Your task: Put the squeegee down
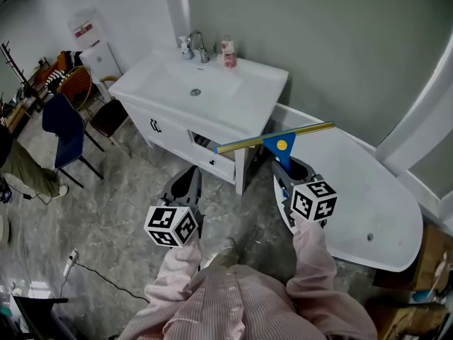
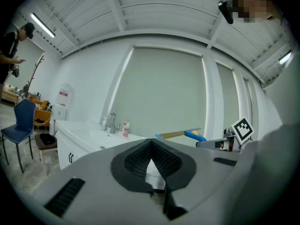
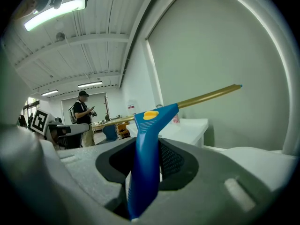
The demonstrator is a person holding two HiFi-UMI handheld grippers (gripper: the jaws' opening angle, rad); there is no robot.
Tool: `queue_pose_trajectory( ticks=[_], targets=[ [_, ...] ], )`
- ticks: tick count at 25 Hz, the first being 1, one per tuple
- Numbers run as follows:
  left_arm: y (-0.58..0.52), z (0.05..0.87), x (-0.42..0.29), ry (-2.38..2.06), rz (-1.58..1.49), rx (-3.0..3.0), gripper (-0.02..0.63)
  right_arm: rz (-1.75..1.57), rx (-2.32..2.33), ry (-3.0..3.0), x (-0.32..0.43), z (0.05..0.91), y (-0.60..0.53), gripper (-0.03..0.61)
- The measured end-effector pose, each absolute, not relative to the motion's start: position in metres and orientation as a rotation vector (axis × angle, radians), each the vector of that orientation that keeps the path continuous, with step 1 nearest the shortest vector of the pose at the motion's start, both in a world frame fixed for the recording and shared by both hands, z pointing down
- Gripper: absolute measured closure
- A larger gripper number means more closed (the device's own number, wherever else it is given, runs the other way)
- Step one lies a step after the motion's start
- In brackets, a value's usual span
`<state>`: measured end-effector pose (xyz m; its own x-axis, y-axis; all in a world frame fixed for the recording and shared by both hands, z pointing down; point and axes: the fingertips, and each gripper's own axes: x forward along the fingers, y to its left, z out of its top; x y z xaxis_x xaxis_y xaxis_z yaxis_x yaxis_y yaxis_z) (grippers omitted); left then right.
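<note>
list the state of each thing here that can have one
squeegee, held up by its blue handle, not yet set down
right gripper, jaws shut on the squeegee
left gripper, jaws together, empty
vanity drawer, pulled partly out

Pink striped sleeves [image 1: 311, 261]; grey left claw [image 1: 188, 178] and right claw [image 1: 291, 170] carry black-and-white marker cubes [image 1: 170, 225].

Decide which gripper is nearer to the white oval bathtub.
Right. The right gripper, gripping the blue-handled squeegee, hangs over the white bathtub's rim; the left gripper is over the grey floor, apart from it.
</note>
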<state>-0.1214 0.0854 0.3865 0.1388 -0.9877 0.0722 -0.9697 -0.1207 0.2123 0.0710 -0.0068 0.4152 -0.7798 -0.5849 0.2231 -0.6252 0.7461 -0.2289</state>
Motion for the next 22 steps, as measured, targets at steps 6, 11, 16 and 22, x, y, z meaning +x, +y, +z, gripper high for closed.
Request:
queue_pose_trajectory(
  ticks=[6,11,16,22],
  targets=[
    [0.031,0.385,-0.157,-1.915,-0.133,2.212,0.612,0.435,0.948,-2.779,0.034,0.417,-0.059,0.451],
    [-0.011,0.382,-0.179,-1.894,-0.133,2.232,0.612,0.433,0.947,-2.757,0.017,0.419,-0.099,0.451],
    [-0.046,0.381,-0.191,-1.863,-0.117,2.266,0.612,0.429,0.968,-2.736,0.006,0.418,-0.133,0.451],
    [-0.075,0.389,-0.191,-1.812,-0.112,2.277,0.612,0.424,0.980,-2.688,0.006,0.425,-0.164,0.451]
  ],
)
